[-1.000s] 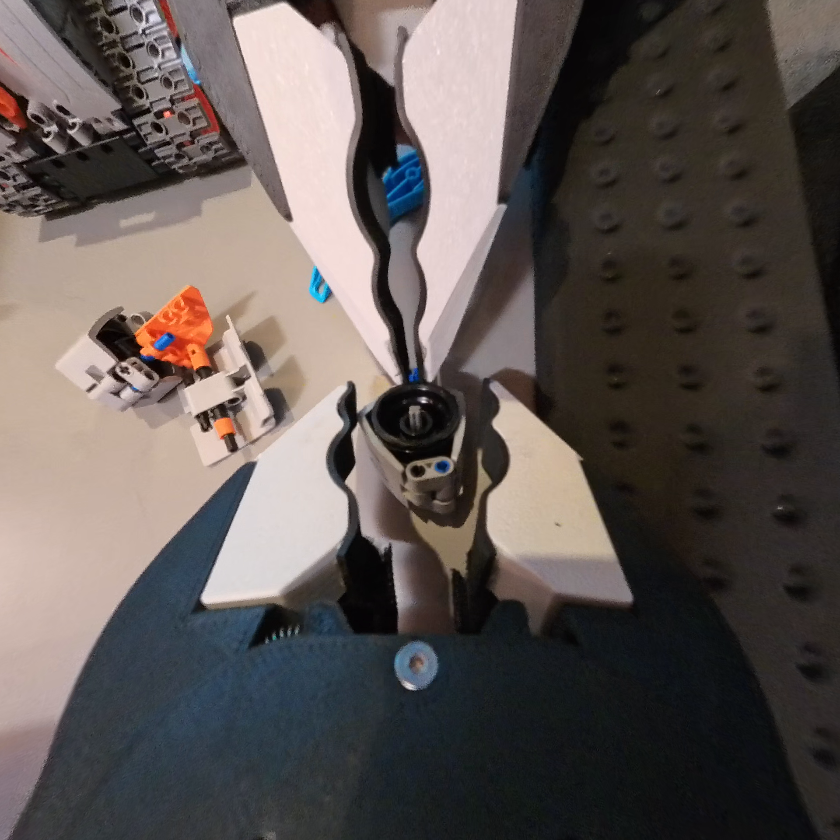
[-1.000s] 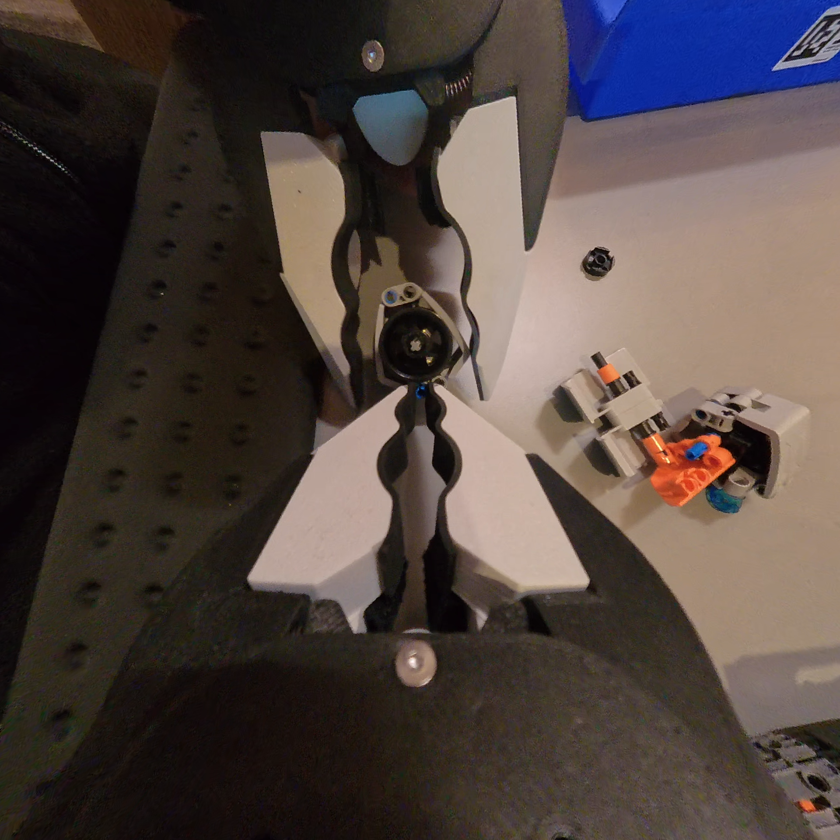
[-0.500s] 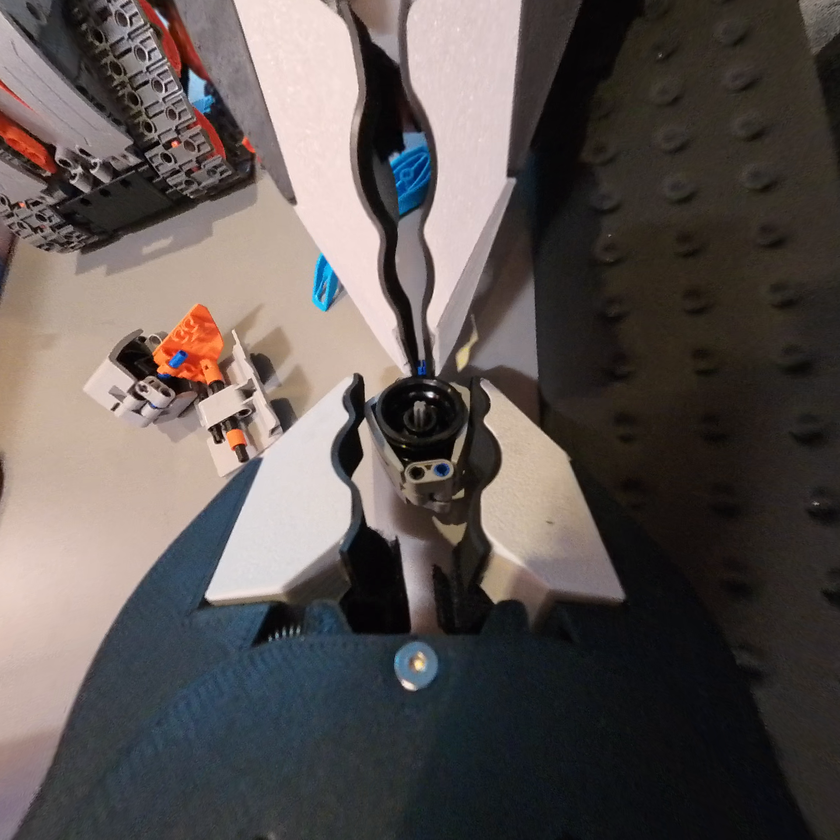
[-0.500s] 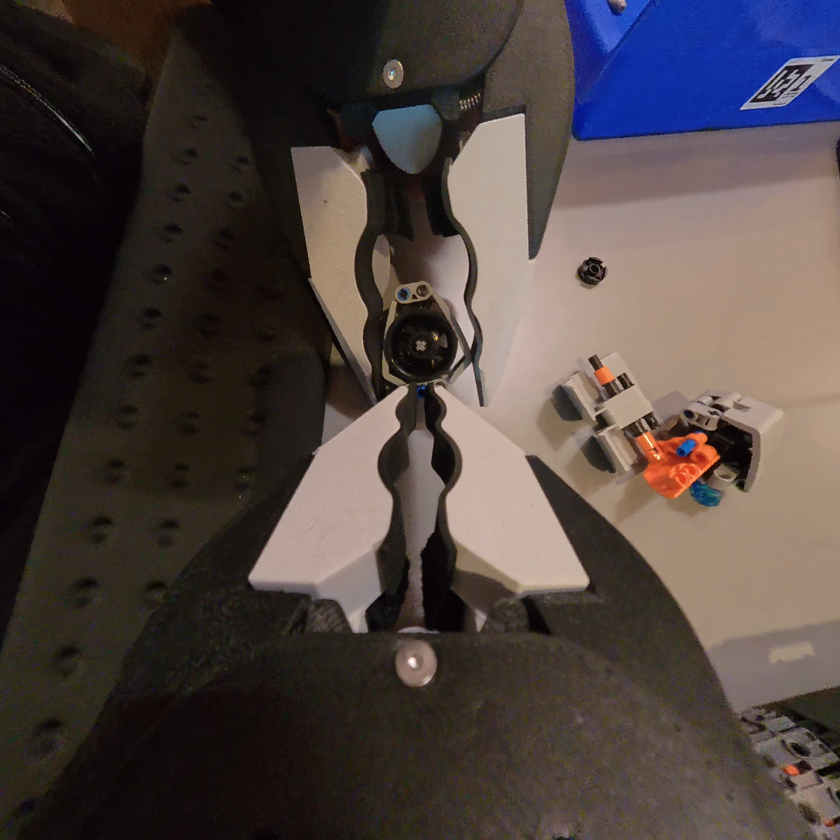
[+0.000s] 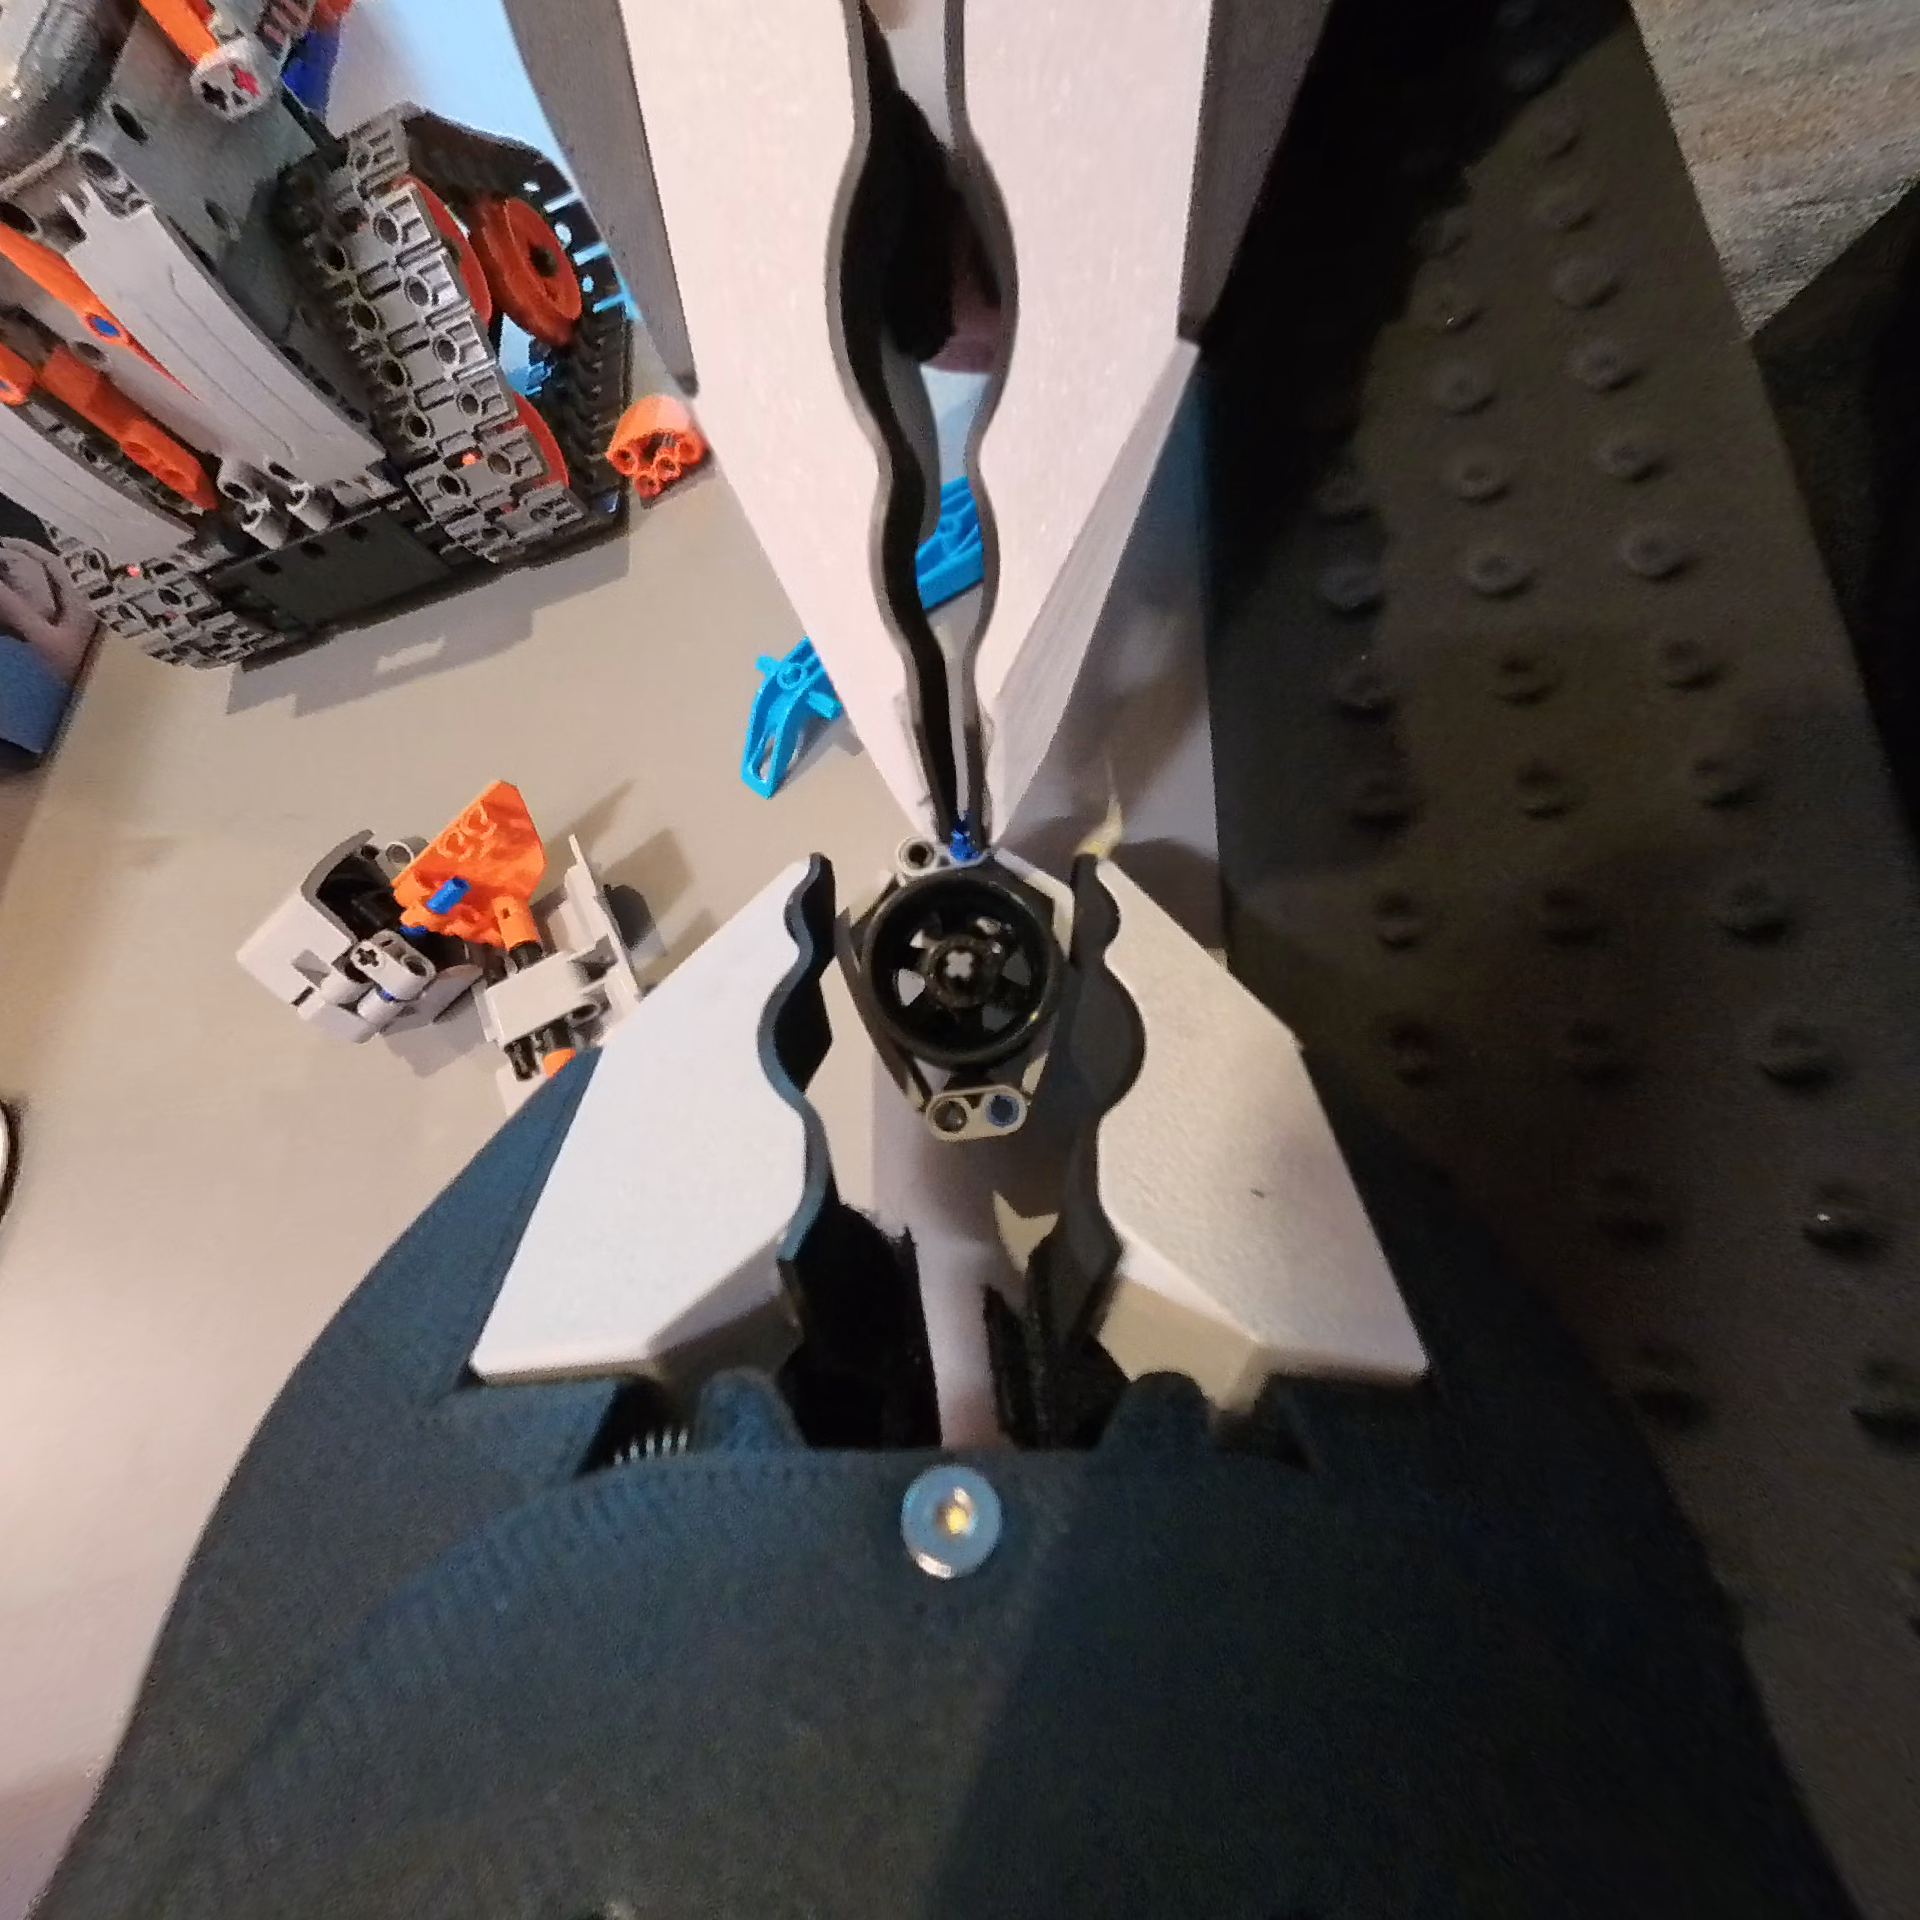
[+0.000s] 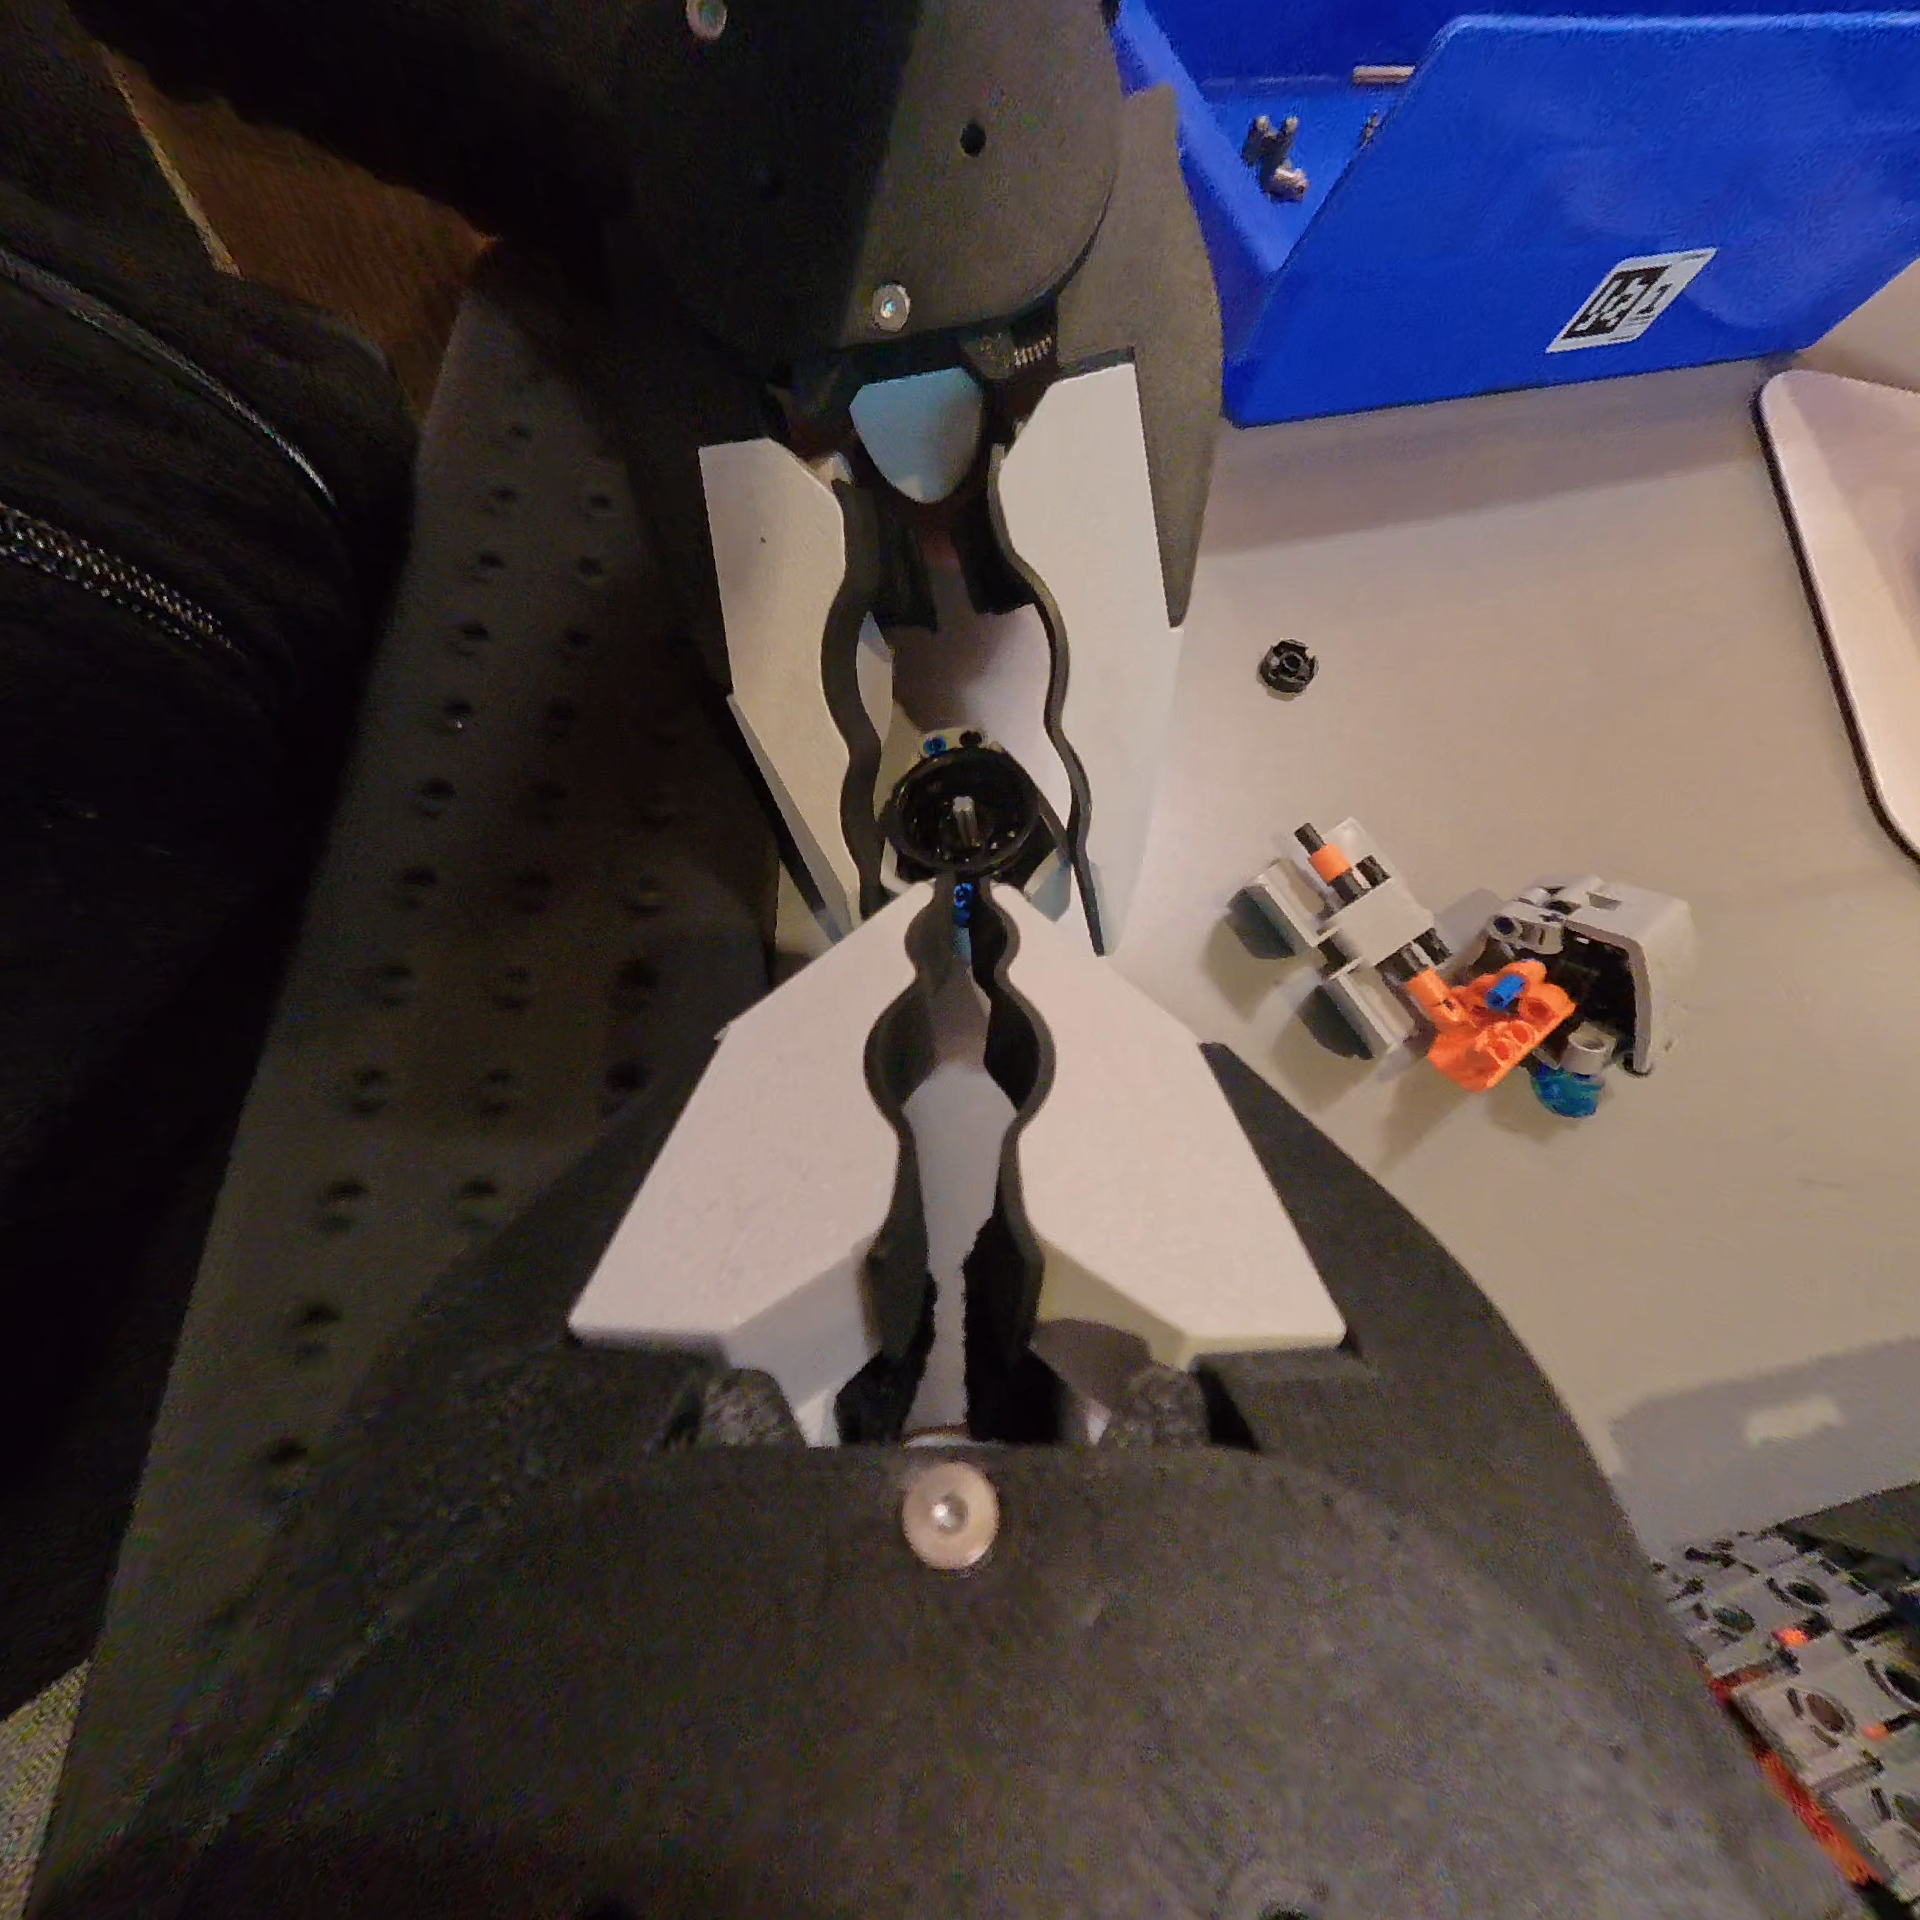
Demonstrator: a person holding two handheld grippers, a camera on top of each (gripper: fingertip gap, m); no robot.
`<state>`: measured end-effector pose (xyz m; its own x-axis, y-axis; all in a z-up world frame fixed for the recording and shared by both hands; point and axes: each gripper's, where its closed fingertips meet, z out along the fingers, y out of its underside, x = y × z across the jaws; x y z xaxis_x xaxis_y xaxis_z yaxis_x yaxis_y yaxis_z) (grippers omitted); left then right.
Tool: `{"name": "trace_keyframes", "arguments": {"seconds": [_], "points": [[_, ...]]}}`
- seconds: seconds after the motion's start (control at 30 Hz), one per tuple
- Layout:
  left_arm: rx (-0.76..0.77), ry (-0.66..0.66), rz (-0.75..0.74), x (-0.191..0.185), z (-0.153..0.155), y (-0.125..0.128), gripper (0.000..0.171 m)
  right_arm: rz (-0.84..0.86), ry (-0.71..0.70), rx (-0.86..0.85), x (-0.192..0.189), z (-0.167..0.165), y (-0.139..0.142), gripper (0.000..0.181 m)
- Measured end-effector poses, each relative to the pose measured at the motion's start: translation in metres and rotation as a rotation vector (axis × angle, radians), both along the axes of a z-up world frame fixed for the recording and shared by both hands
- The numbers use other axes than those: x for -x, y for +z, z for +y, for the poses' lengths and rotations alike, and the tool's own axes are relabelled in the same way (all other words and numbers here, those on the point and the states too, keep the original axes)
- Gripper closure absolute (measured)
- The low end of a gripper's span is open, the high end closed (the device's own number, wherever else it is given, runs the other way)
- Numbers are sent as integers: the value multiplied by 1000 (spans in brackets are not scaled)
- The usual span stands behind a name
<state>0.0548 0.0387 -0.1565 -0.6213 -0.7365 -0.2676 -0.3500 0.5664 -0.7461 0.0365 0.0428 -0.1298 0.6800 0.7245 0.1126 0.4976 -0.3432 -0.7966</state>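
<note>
Between the left gripper's [image 5: 951,977] part-open jaws, a black wheel piece in a grey frame [image 5: 954,987] gripped at its sides, right gripper [image 6: 961,914] opposite, jaws nearly closed, pinching a small blue pin [image 6: 962,902] at the frame's edge, above the grey table [image 6: 1455,748].

Beyond the right claw [image 5: 961,821], its white fingers hide most of a light-blue curved piece [image 5: 781,713]. The tracked brick model [image 5: 312,395] is cut off by the left edge. Whether the small blue pin [image 6: 962,906] is actually pinched is too small to tell.
</note>
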Motion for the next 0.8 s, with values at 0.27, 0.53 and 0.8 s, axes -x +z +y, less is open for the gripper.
{"name": "trace_keyframes", "arguments": {"seconds": [0.27, 0.53, 0.8], "points": [[39, -25, 54, 5, 1, 3, 130, -88, 16, 11, -9, -4, -19, 181], [59, -47, 111, 2, -4, 8, 158, -177, 21, -24, -9, -4, -24, 181], [-45, -44, 30, 3, -7, 2, 171, -189, 5, -17, -10, -5, -27, 181]]}}
